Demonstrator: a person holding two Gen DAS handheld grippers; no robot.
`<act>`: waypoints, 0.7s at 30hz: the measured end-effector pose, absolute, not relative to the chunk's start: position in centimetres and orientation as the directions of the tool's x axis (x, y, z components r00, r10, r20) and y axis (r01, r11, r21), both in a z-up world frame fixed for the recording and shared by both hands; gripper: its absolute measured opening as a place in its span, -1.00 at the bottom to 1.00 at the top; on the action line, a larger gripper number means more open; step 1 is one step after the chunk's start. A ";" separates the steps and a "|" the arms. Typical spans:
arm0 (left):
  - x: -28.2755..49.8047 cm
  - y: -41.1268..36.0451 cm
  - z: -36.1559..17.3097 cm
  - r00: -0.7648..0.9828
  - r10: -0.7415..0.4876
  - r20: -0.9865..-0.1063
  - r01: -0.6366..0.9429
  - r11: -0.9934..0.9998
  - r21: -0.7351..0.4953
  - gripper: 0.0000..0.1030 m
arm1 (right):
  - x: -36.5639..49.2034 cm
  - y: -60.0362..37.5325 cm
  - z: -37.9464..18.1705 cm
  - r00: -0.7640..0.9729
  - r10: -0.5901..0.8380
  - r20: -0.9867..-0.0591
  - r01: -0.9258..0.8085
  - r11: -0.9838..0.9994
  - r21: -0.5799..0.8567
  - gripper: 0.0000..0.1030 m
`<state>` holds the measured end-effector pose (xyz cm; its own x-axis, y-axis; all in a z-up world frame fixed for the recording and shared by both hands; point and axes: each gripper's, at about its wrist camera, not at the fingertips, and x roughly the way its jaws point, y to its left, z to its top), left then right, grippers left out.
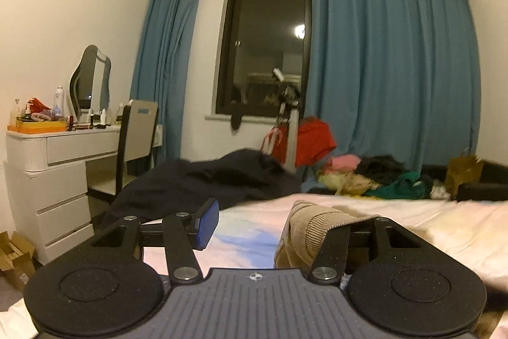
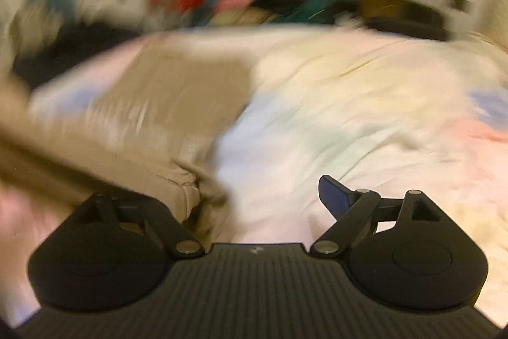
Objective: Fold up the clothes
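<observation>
Both grippers are spread wide here, neither one pinching anything. The left gripper (image 1: 279, 227) has its blue pad (image 1: 208, 223) out in the open, and the tan corduroy garment (image 1: 312, 235) is just draped over its other finger, a ribbed edge hanging across it rather than being clamped.

From the right gripper (image 2: 263, 199) the picture is badly smeared, but you can still see the same tan garment (image 2: 152, 104) lying on the pastel bedspread (image 2: 349, 104). Its long axis seems to run from near the gripper's hidden finger diagonally up toward the far edge of the bed, with a seamed corner closest to the gripper. That finger is under or behind the cloth; the other blue pad (image 2: 333, 196) is clear of it.

Beyond the bed: a dark garment (image 1: 203, 180) heaped at the bed's far edge, and a pile of mixed clothes (image 1: 374, 177) past that, under the blue curtains (image 1: 393, 59). A brown paper bag (image 1: 462, 172) stands beside the pile; can't tell what's in it. An orange tray (image 1: 39, 126) on the white dressing table (image 1: 63, 148) holds small bottles and bits.
</observation>
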<state>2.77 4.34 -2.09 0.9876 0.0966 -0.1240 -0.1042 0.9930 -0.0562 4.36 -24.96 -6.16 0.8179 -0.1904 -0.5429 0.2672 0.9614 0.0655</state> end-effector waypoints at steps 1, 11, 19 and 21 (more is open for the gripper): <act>2.5 4.2 -1.3 0.990 0.094 -0.105 -0.100 0.993 -0.060 0.09 | 3.7 -25.6 -4.3 0.845 -0.215 -0.490 0.305 0.946 0.111 0.66; 1.7 3.2 21.6 0.992 0.059 0.113 -0.031 0.972 -0.235 0.09 | -1.4 -25.9 22.6 0.981 -0.194 -0.026 0.195 0.960 0.201 0.66; -3.5 4.1 39.4 0.968 -0.010 0.250 0.054 0.984 -0.173 0.20 | -7.5 -25.1 37.7 0.969 -0.195 0.154 0.178 0.977 0.119 0.70; -5.1 4.3 41.9 0.965 -0.026 0.260 0.071 0.984 -0.163 0.24 | -9.0 -25.0 39.6 0.964 -0.195 0.180 0.178 0.978 0.106 0.76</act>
<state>-5.14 4.34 41.86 0.9653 -0.0262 0.2596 0.0706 0.9841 -0.1632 -9.04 -25.01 39.62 0.9643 -0.1945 0.1797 0.1777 0.9784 0.1056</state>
